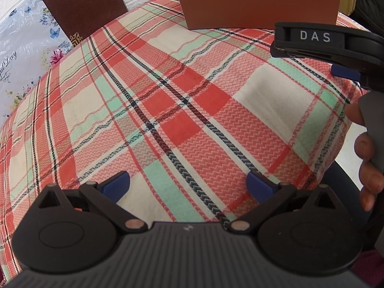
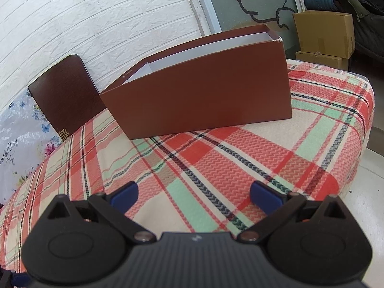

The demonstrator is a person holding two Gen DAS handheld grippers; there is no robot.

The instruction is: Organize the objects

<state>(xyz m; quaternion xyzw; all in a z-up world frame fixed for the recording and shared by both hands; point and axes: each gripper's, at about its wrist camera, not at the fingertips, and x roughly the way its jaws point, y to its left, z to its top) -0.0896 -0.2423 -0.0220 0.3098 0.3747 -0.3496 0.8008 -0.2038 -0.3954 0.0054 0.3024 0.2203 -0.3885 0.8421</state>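
Observation:
A brown open box (image 2: 199,93) with a white inside stands at the back of the plaid-covered table (image 2: 216,163); its front wall shows in the left wrist view as the brown box (image 1: 259,4). A dark brown lid (image 2: 64,93) leans on the wall to its left, seen also as the dark lid (image 1: 81,4). My left gripper (image 1: 188,186) is open over bare cloth, holding nothing. My right gripper (image 2: 194,195) is open too, well short of the box. In the left wrist view the right gripper's body (image 1: 319,43) juts in from the right, held by a hand (image 1: 367,158).
A white brick wall (image 2: 96,19) runs behind the table. A floral plastic sheet (image 1: 21,55) hangs at the left. Cardboard boxes (image 2: 324,33) stand on the floor at the back right. The table's right edge (image 2: 362,144) drops to a pale floor.

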